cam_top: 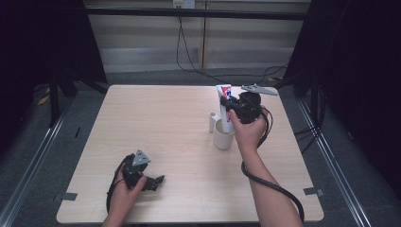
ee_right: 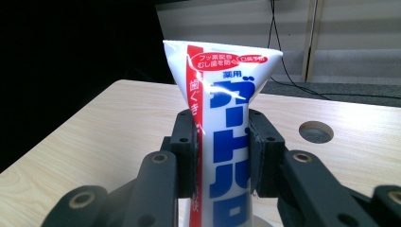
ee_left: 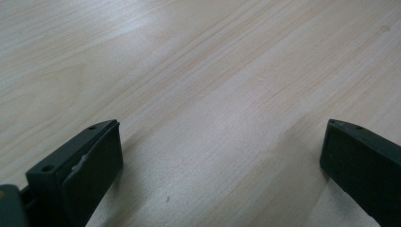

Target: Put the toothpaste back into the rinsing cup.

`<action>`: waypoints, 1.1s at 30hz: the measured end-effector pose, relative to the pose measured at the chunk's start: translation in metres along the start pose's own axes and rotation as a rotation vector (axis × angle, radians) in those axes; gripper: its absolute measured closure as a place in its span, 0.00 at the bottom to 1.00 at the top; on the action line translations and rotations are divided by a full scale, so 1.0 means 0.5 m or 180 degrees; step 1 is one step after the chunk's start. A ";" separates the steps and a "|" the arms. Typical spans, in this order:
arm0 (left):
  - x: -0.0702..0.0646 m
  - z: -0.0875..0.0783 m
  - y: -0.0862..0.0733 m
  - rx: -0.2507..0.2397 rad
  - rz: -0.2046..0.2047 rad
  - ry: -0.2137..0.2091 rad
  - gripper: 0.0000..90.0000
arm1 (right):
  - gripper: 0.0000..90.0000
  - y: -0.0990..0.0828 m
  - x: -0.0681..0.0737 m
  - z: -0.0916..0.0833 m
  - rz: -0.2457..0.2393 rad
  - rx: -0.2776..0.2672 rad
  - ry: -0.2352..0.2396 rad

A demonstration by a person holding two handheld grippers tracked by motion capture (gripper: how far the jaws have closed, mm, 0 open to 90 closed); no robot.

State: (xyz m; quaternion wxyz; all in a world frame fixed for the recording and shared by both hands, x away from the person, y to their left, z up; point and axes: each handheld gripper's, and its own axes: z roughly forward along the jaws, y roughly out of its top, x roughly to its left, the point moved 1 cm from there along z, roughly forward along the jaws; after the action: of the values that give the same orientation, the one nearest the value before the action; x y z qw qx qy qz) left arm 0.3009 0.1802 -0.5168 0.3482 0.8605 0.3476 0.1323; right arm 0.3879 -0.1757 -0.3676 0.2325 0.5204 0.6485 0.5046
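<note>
A white toothpaste tube (cam_top: 224, 101) with red and blue print stands upright, its lower end inside a white cup (cam_top: 223, 135) right of the table's centre. My right gripper (cam_top: 230, 105) is shut on the tube's middle. In the right gripper view the tube (ee_right: 222, 123) rises between the black pads (ee_right: 261, 151), which press its sides, with the flat crimped end on top. My left gripper (cam_top: 158, 180) rests low at the table's front left, held by a hand. Its jaws stand wide open over bare wood in the left gripper view, with my left gripper (ee_left: 222, 156) holding nothing.
A small white cylinder (cam_top: 213, 121) stands just left of the cup. The light wooden table (cam_top: 156, 123) has a round cable hole (ee_right: 316, 132) near its far side. Black cables trail from both grippers. Dark curtains and metal rails flank the table.
</note>
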 end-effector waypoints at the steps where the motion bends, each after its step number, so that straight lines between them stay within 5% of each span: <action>1: 0.000 0.000 0.000 -0.0001 -0.0001 0.0000 0.00 | 0.76 0.000 -0.001 0.001 0.0002 -0.0002 -0.0006; 33: 0.000 0.000 0.000 -0.0004 0.0000 0.0001 0.00 | 0.75 -0.013 -0.017 0.013 0.0037 -0.0017 -0.0077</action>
State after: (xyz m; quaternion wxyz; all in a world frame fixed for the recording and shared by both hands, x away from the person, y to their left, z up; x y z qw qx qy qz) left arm 0.3008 0.1801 -0.5169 0.3487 0.8603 0.3475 0.1326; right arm 0.3934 -0.1807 -0.3775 0.2388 0.5296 0.6412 0.5013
